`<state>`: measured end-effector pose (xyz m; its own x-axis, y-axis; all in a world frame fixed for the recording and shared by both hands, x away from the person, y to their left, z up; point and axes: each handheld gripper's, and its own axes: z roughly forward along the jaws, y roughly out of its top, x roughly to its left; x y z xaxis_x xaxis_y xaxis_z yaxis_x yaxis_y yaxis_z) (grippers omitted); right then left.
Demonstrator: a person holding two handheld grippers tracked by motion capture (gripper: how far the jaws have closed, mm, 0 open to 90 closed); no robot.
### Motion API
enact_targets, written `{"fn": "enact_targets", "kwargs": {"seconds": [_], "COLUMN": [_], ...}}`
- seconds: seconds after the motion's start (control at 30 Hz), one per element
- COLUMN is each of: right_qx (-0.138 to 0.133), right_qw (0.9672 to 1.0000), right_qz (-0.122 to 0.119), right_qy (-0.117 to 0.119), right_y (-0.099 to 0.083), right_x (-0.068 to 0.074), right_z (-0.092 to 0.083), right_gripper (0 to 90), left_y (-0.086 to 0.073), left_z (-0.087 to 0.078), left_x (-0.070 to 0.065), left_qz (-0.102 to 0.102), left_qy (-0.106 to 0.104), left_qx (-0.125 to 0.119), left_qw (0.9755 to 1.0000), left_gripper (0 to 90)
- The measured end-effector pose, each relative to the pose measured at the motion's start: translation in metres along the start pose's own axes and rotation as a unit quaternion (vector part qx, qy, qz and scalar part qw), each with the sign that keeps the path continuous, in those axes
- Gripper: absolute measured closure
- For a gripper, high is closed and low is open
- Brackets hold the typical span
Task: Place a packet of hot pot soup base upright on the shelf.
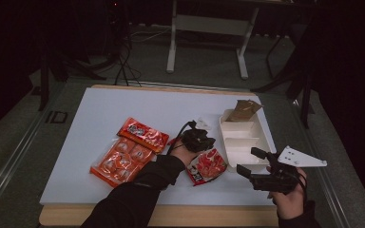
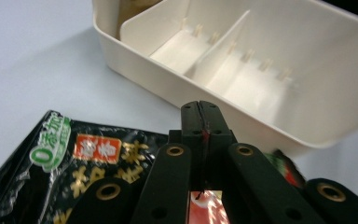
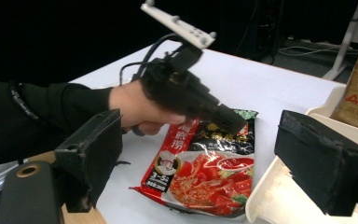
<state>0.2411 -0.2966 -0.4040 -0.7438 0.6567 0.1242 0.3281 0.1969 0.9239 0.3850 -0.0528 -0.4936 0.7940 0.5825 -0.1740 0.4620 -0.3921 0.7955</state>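
Two grippers work at the white counter (image 1: pixel 100 118). High view: the left gripper (image 1: pixel 200 138) meets the shiny red packet (image 1: pixel 208 166), beside the hard cream tray (image 1: pixel 240 142). Left gripper view: jaws clenched on its thin edge — lifting seems next. Right gripper view: the right gripper (image 3: pixel 205 154) waits, jaws released.
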Motion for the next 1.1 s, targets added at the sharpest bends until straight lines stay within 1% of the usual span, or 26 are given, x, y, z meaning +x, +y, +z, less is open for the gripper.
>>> {"fn": "enact_targets", "kwargs": {"seconds": [0.03, 0.07, 0.13, 0.2, 0.23, 0.27, 0.3, 0.33, 0.4, 0.47, 0.5, 0.57, 0.6, 0.63, 0.73, 0.77, 0.83, 0.87, 0.9, 0.93, 1.0, 1.03, 1.1], "right_qx": [0.001, 0.001, 0.001, 0.001, 0.001, 0.001, 0.001, 0.0, 0.0, 0.001, 0.001, 0.001, 0.001, 0.0, 0.001, 0.002, 0.002, 0.0, 0.0, -0.001, 0.0, 0.0, -0.001], "right_qw": [1.0, 1.0, 1.0, 1.0, 1.0, 1.0, 1.0, 1.0, 1.0, 1.0, 1.0, 1.0, 1.0, 1.0, 0.9999, 0.9999, 0.9999, 0.9999, 0.9999, 0.9999, 0.9999, 0.9999, 0.9999], "right_qz": [0.0, 0.002, 0.002, 0.002, 0.003, 0.003, 0.004, 0.004, 0.005, 0.006, 0.007, 0.007, 0.008, 0.01, 0.01, 0.011, 0.011, 0.01, 0.011, 0.011, 0.013, 0.013, 0.013], "right_qy": [0.001, 0.001, 0.001, 0.001, 0.002, 0.001, 0.001, 0.001, 0.001, 0.0, 0.001, -0.001, -0.001, -0.001, -0.001, 0.0, 0.001, -0.001, 0.0, -0.001, -0.002, -0.002, -0.002], "right_y": [0.0, -0.001, -0.001, -0.002, -0.002, -0.002, -0.002, -0.002, -0.002, -0.002, -0.002, -0.002, -0.003, -0.003, -0.004, -0.004, -0.004, -0.004, -0.004, -0.004, -0.004, -0.004, -0.005], "right_x": [-0.001, -0.001, -0.002, -0.002, -0.002, -0.002, -0.003, -0.003, -0.003, -0.004, -0.004, -0.005, -0.005, -0.005, -0.005, -0.005, -0.005, -0.005, -0.005, -0.006, -0.006, -0.006, -0.007], "right_z": [0.0, 0.0, 0.0, 0.0, 0.0, 0.0, 0.0, 0.0, -0.001, -0.001, -0.001, -0.001, -0.001, -0.001, 0.0, 0.0, 0.0, -0.001, -0.001, -0.001, -0.002, -0.002, -0.003], "right_gripper": [15.0, 15.0, 15.0, 15.0, 15.0, 15.0, 15.0, 15.0, 15.0, 15.0, 15.0, 15.0, 15.0, 15.0, 15.0, 15.0, 15.0, 15.0, 15.0, 15.0, 15.0, 15.0, 15.0], "left_y": [0.001, 0.002, 0.004, 0.005, 0.009, 0.01, 0.011, 0.012, 0.012, 0.012, 0.011, 0.01, 0.01, 0.01, 0.011, 0.011, 0.011, 0.01, 0.01, 0.01, 0.009, 0.009, 0.009], "left_z": [0.004, 0.007, 0.013, 0.016, 0.02, 0.022, 0.024, 0.026, 0.031, 0.034, 0.037, 0.042, 0.044, 0.045, 0.05, 0.052, 0.052, 0.056, 0.057, 0.058, 0.061, 0.061, 0.063], "left_x": [0.0, 0.0, 0.001, 0.001, 0.005, 0.005, 0.007, 0.008, 0.012, 0.012, 0.012, 0.012, 0.011, 0.011, 0.009, 0.008, 0.008, 0.007, 0.007, 0.008, 0.007, 0.007, 0.006], "left_qz": [-0.001, 0.005, 0.006, 0.007, -0.01, -0.014, -0.009, -0.007, -0.019, -0.012, -0.01, -0.015, -0.013, -0.006, -0.003, 0.004, 0.004, 0.011, 0.01, 0.014, 0.021, 0.025, 0.024], "left_qy": [0.003, 0.007, 0.011, 0.014, 0.015, 0.017, 0.02, 0.022, 0.026, 0.025, 0.031, 0.023, 0.022, 0.023, 0.02, 0.024, 0.024, 0.028, 0.024, 0.016, 0.018, 0.017, 0.014], "left_qx": [0.006, 0.008, 0.017, 0.019, 0.028, 0.031, 0.038, 0.039, 0.046, 0.055, 0.061, 0.066, 0.067, 0.071, 0.077, 0.08, 0.08, 0.092, 0.097, 0.097, 0.107, 0.106, 0.108], "left_qw": [1.0, 0.9999, 0.9998, 0.9997, 0.9994, 0.9993, 0.999, 0.999, 0.9984, 0.9981, 0.9976, 0.9974, 0.9974, 0.9972, 0.9968, 0.9965, 0.9965, 0.9953, 0.9949, 0.995, 0.9939, 0.9939, 0.9937], "left_gripper": [90.0, 90.0, 90.0, 90.0, 90.0, 90.0, 90.0, 90.0, 90.0, 90.0, 90.0, 90.0, 90.0, 90.0, 90.0, 90.0, 90.0, 90.0, 90.0, 90.0, 90.0, 90.0, 90.0]}}
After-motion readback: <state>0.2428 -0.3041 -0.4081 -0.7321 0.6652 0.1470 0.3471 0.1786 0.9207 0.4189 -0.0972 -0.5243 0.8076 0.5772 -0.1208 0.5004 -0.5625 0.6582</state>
